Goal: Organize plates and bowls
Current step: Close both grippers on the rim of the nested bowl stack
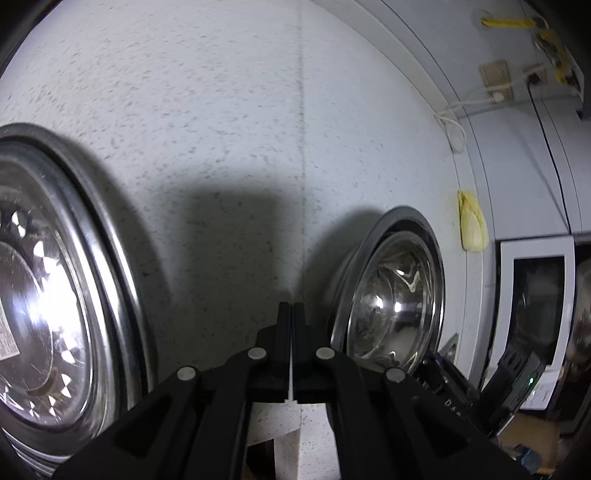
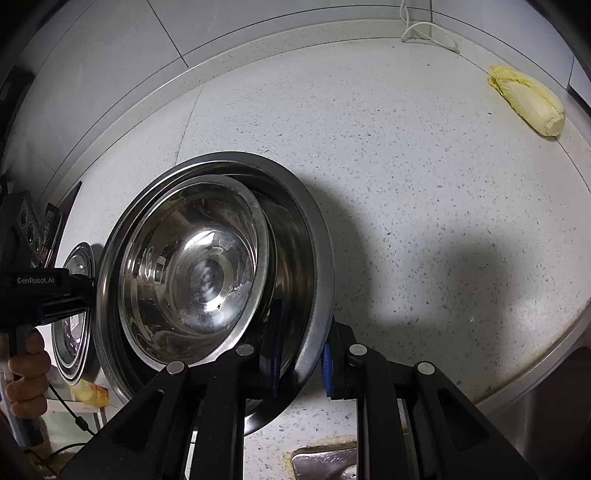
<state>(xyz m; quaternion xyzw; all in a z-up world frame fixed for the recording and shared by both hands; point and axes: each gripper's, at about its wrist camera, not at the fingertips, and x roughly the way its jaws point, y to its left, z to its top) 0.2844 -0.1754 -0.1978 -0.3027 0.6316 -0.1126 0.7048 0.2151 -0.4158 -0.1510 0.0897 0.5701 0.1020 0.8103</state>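
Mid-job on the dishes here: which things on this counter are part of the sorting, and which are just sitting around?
Job:
- large steel bowl, its rim clamped by the right gripper
- smaller steel bowl nested inside it
- steel plates beside the shut, empty left gripper

Lying about:
- cabbage
- white cable
- microwave

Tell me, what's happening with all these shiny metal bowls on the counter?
A person is sorting steel dishes with a hand-held gripper in each hand. The right gripper is clamped on the rim of a large steel bowl, which has a smaller bowl nested inside it. The left gripper is shut and holds nothing, pointing at the speckled counter between that bowl pair and a stack of steel plates. A piece of cabbage lies off to the side.
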